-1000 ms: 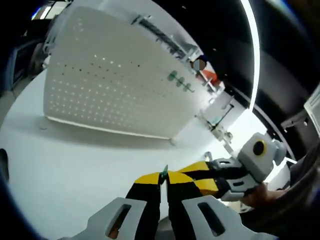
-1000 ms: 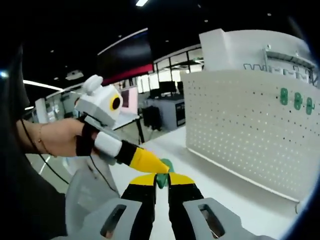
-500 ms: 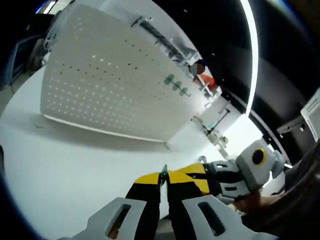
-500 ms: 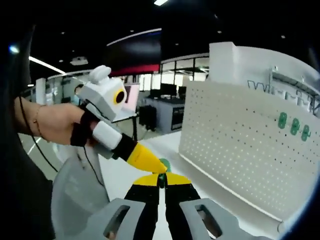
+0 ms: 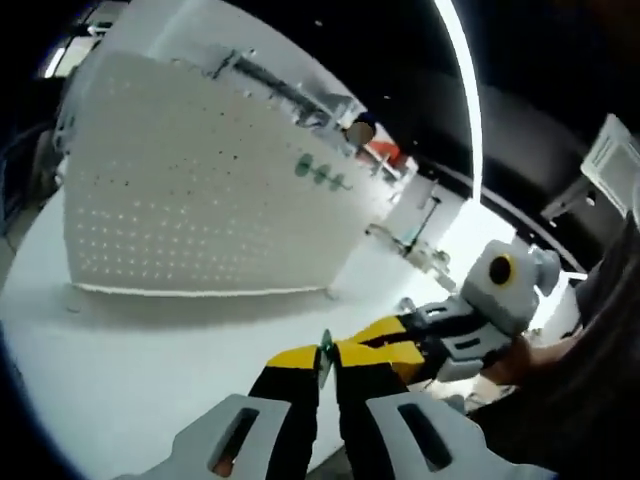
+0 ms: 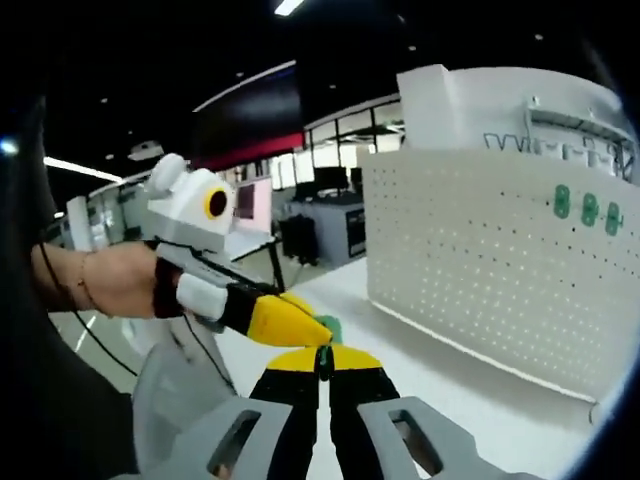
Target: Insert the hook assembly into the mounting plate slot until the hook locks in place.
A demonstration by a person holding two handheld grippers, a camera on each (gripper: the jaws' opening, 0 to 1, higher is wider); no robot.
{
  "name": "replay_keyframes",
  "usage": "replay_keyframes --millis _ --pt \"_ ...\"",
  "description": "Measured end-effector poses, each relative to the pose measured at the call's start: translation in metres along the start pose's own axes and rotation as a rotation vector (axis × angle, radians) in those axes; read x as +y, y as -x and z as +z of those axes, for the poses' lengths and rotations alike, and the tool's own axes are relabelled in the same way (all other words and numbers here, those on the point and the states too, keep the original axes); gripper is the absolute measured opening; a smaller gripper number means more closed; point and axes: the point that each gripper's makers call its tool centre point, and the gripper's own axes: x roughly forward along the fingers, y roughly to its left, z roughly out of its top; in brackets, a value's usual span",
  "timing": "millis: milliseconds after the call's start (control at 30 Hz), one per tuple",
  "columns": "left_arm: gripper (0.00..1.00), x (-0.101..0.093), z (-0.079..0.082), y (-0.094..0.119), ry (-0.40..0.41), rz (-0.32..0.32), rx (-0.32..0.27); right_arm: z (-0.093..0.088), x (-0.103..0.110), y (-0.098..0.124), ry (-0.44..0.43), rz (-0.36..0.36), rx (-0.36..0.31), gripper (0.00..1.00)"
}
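Left gripper view: the left gripper [image 5: 326, 362] pinches the green hook [image 5: 325, 349], with the right gripper [image 5: 385, 345] meeting it, well apart from the pegboard [image 5: 190, 200] on the table [image 5: 120, 370]. A loose handover could drop it.

Right gripper view: the right gripper [image 6: 323, 362] pinches the hook [image 6: 325, 329] too; it also shows the hand [image 6: 110, 285] on the left gripper [image 6: 290, 325].

Dark ceiling [image 6: 150, 60], light strip [image 5: 468, 90], desks [image 6: 330, 215]

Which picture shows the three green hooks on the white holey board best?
The right gripper view: the three green hooks sit fairly big and separate on the board. In the left gripper view the hooks look smaller and bunched together.
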Motion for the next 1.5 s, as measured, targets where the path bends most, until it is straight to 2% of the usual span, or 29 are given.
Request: replay_keyframes --millis 67,100,167,233,267,333,400,467,533,667,967,1100,1200,1367,1500 --pt "0.05 -0.002 0.003 -0.001 -0.081 0.008 -0.002 0.001 -0.001 0.0 0.015 -0.006 -0.003 0.0" --pt "0.05 -0.001 0.003 -0.001 -0.162 0.021 0.01 0.0 -0.002 0.001 0.021 -0.009 -0.001 0.0" --pt "0.05 -0.002 0.002 -0.002 -0.241 0.037 0.032 0.0 -0.003 0.001 0.021 -0.01 0.0 0.0" --pt "0.05 -0.003 0.003 -0.002 -0.287 0.045 0.042 0.001 -0.003 0.002 0.018 -0.012 -0.007 0.0" --pt "0.08 -0.003 0.003 -0.002 -0.322 0.047 0.049 0.001 -0.005 0.003 0.013 -0.018 -0.008 0.0" --pt "0.14 0.002 0.006 -0.001 -0.342 0.08 0.034 0.001 -0.008 0.004 0.014 -0.026 -0.004 0.0" --pt "0.25 0.003 0.008 -0.001 -0.295 0.076 0.02 0.001 -0.014 0.006 -0.005 -0.038 -0.011 0.0" --pt "0.35 0.004 0.008 -0.001 -0.289 0.074 0.018 0.002 -0.019 0.008 -0.022 -0.049 -0.016 0.0" --pt "0.38 0.005 0.005 -0.002 -0.292 0.078 0.03 0.004 -0.022 0.01 -0.028 -0.058 -0.024 0.0" --pt "0.38 0.005 0.002 -0.003 -0.302 0.085 0.036 0.012 -0.026 0.014 -0.058 -0.069 -0.046 0.0" --pt "0.32 0.01 0.002 -0.007 -0.288 0.114 0.042 0.016 -0.02 0.013 -0.109 -0.045 -0.059 0.0" --pt "0.29 0.008 0.001 -0.009 -0.286 0.105 0.046 0.016 -0.015 0.01 -0.116 -0.027 -0.054 0.0" --pt "0.23 0.004 0.002 -0.009 -0.281 0.092 0.036 0.016 -0.012 0.008 -0.114 -0.021 -0.052 0.0" --pt "0.07 0.001 0.001 -0.009 -0.271 0.069 0.037 0.017 -0.01 0.008 -0.125 -0.014 -0.054 0.0" --pt "0.06 0.001 0.001 -0.008 -0.243 0.066 0.031 0.017 -0.01 0.007 -0.13 -0.011 -0.051 0.0"
